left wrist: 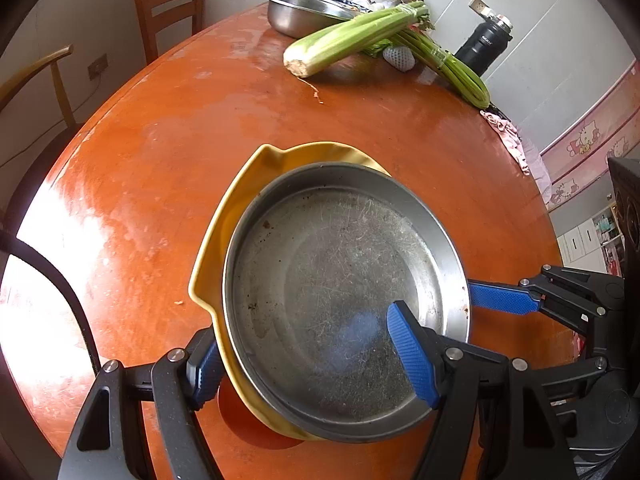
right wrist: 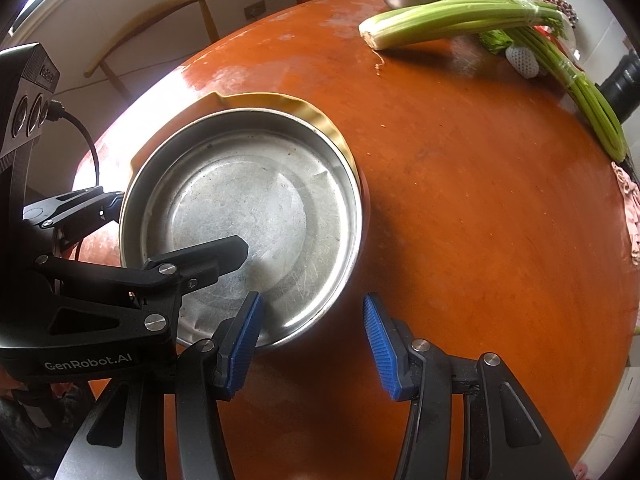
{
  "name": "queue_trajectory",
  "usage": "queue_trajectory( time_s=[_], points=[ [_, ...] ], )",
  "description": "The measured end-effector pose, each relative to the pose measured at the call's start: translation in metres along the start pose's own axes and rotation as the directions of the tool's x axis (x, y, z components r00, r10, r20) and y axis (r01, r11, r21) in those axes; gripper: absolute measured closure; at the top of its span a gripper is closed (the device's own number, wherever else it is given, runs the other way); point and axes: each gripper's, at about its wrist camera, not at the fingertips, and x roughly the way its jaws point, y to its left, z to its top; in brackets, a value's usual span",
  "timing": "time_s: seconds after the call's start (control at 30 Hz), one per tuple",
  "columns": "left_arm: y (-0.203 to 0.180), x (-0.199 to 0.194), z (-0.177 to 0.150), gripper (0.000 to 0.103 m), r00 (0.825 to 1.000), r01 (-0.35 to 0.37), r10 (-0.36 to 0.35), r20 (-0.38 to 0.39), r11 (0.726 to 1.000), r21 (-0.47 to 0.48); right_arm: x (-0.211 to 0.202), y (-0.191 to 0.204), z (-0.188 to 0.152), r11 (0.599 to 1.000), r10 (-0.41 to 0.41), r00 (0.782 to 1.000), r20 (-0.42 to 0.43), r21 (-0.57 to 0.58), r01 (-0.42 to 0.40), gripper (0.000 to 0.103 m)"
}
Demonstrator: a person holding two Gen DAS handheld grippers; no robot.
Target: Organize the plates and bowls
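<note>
"GenRobot.AI" on the left gripper (right wrist: 192, 256); flask (left wrist: 484, 46) lettering seems unreadable.

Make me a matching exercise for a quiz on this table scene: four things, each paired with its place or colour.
Things:
1 metal pan
2 yellow dish
3 celery
4 black flask

Descriptions:
A at the table's far edge, right of the greens
B lying across the table in front of a steel bowl
C sitting in the yellow dish
D under the pan

Pairs: 1-C, 2-D, 3-B, 4-A
</note>
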Motion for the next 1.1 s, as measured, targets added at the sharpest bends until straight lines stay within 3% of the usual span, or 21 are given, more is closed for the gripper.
queue_trajectory(
  time_s=[1.1],
  points=[
    [-0.075,0.03,0.013,0.029,0.999,0.006,-0.002,-0.038,0.994,0.109,-0.013,-0.075,-0.039,0.993,-0.005,1.0,0.01,0.115,0.004,0.05]
  ],
)
